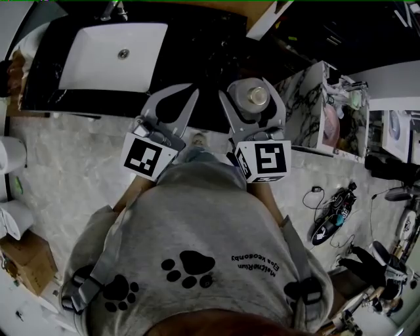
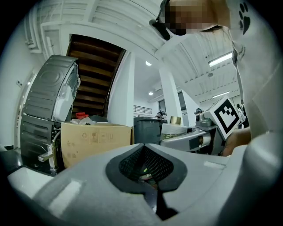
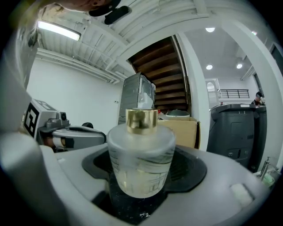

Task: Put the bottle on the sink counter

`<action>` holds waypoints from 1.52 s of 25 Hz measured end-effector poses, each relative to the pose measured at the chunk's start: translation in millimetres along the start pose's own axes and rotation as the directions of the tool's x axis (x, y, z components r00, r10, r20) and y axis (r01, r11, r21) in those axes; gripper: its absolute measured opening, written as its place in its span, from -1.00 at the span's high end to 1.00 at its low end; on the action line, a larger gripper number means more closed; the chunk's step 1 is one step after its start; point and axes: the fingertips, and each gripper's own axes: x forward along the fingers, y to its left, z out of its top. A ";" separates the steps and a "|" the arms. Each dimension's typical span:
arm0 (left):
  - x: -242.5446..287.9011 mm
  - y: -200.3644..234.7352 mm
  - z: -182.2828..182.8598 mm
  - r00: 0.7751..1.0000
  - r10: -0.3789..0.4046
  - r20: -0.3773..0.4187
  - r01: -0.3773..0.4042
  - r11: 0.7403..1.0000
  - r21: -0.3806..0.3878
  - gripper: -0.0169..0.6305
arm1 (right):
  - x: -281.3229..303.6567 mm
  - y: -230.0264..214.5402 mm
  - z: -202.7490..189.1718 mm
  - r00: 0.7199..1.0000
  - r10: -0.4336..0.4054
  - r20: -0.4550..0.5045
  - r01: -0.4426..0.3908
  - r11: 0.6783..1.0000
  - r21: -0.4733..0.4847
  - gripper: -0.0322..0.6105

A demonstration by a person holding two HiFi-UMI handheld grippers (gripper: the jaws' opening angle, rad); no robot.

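A frosted glass bottle (image 1: 256,97) with a gold cap stands upright between the jaws of my right gripper (image 1: 254,89), which is shut on its body. In the right gripper view the bottle (image 3: 141,159) fills the middle, with the right gripper (image 3: 142,176) wrapped around it. From above, the bottle is over the front part of the black sink counter (image 1: 197,52), right of the white basin (image 1: 115,56). To its left, my left gripper (image 1: 186,92) is held level with its tips together and nothing in it. The left gripper (image 2: 143,148) shows an empty hollow between its shut jaws.
A faucet (image 1: 113,10) rises behind the basin. A marble-patterned unit (image 1: 308,108) with clutter stands right of the counter. Cables and devices (image 1: 333,220) lie on the marble floor (image 1: 65,170) at the right. A cardboard box (image 2: 95,139) and a grey bin (image 2: 148,130) stand across the room.
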 end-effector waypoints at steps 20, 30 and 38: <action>73.0 29.7 -12.6 0.998 0.046 -0.048 -0.046 0.999 0.006 0.94 | 57.3 -56.5 -11.8 0.997 0.074 0.010 -0.074 0.997 0.012 -0.15; 108.0 60.2 -23.9 0.999 -0.011 -0.051 0.011 1.000 -0.008 0.94 | 96.2 -72.7 -11.5 0.999 0.054 0.001 -0.054 0.998 -0.018 -0.15; 137.2 88.5 -43.7 0.996 -0.049 -0.072 0.048 0.999 -0.015 0.94 | 141.3 -81.1 -16.1 0.999 0.051 -0.007 -0.051 0.999 0.017 -0.15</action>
